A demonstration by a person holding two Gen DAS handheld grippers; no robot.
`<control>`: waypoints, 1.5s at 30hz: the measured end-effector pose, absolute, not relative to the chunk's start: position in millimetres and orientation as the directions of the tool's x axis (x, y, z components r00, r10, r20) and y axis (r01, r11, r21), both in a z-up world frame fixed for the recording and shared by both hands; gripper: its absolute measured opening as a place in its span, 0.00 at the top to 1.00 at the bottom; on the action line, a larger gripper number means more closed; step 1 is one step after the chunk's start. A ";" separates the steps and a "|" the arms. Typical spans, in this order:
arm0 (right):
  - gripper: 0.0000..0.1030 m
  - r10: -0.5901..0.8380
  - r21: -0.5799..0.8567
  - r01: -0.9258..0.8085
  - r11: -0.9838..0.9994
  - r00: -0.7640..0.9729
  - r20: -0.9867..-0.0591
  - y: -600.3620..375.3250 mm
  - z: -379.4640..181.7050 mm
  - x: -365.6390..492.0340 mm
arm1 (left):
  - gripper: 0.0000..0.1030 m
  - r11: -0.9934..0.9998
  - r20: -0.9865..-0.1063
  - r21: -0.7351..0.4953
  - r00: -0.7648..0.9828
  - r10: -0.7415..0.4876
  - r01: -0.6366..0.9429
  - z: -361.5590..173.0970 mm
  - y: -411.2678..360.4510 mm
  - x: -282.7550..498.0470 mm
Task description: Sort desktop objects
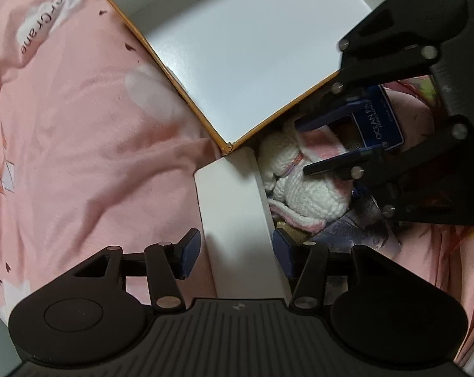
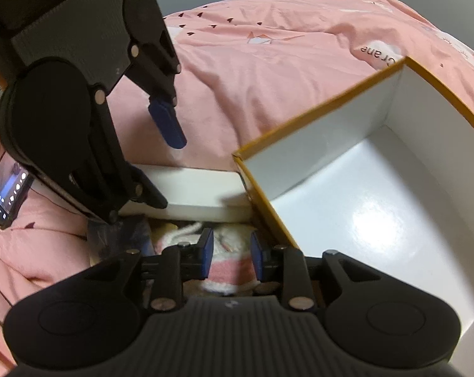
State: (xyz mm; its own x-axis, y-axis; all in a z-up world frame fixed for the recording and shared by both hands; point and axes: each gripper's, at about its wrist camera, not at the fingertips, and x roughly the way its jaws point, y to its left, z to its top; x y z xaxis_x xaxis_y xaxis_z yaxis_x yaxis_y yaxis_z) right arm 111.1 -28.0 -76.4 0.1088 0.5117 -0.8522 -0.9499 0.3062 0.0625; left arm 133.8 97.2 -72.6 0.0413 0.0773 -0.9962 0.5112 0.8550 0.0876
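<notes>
the orange-rimmed box [image 2: 378, 207] holds nothing; right gripper [image 2: 230, 256] fingers narrow around the knitted toy [image 1: 303, 194] beside it, left gripper [image 1: 237, 253] wide.

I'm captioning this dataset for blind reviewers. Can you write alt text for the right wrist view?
The right gripper, open, straddles a white and pink knitted toy lying beside a white flat box. The left gripper hangs open over that box, and a big orange-edged box stands empty to the right on pink bedding.
</notes>
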 end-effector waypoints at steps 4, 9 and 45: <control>0.73 0.516 0.059 -0.950 0.308 0.114 -0.849 -33.0 -75.3 109.5 | 0.41 0.878 -0.997 0.076 0.010 0.081 0.472 -83.7 95.0 140.4; 0.73 0.519 0.062 -0.948 0.313 0.117 -0.847 -31.9 -76.6 114.5 | 0.41 0.884 -0.994 0.097 -0.007 0.113 0.457 -98.6 87.3 146.1; 0.72 0.558 0.197 -0.948 0.249 -0.026 -0.829 -19.8 -67.7 107.6 | 0.69 0.815 -0.980 0.184 0.036 0.197 0.550 -111.6 91.0 137.5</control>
